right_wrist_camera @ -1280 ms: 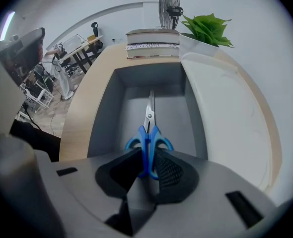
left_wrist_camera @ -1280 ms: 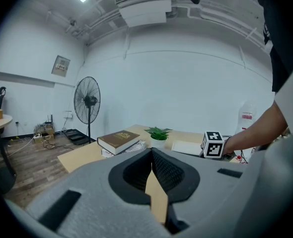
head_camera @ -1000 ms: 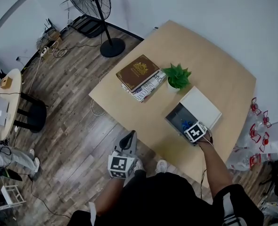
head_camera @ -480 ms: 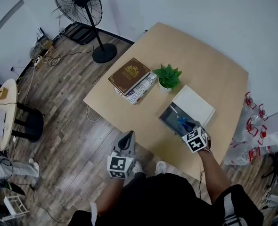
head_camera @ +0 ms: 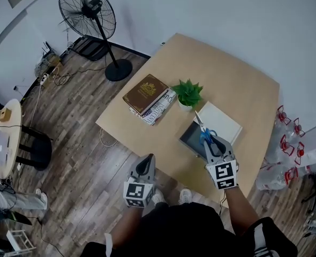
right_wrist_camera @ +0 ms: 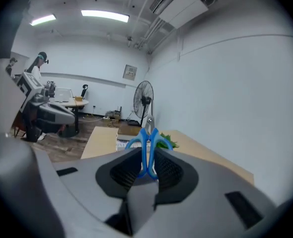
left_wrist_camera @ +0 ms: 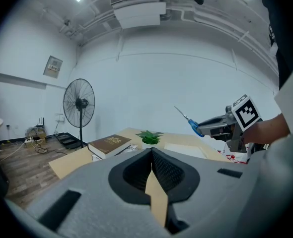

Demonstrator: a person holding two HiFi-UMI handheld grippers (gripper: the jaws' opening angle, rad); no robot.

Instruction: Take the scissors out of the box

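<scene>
My right gripper (head_camera: 211, 142) is shut on the blue handles of the scissors (head_camera: 205, 134). It holds them in the air above the open dark box (head_camera: 189, 139), with the metal blades pointing up and away. The box's white lid (head_camera: 225, 123) lies beside it on the wooden table (head_camera: 238, 79). In the right gripper view the blue handles (right_wrist_camera: 145, 150) are pinched between the jaws of the right gripper (right_wrist_camera: 146, 168). The left gripper view shows the scissors (left_wrist_camera: 193, 126) raised over the table. My left gripper (head_camera: 145, 165) hangs shut and empty over the floor, off the table's near edge.
A stack of books (head_camera: 147, 94) and a small potted plant (head_camera: 188, 93) stand left of the box. A standing fan (head_camera: 88, 15) is on the floor at the far left. A round side table (head_camera: 2, 138) is at the left, and plastic bags (head_camera: 286, 143) lie right of the table.
The right gripper has lifted out of the box with the scissors and tipped from pointing down to nearly level. The left gripper has stayed in place.
</scene>
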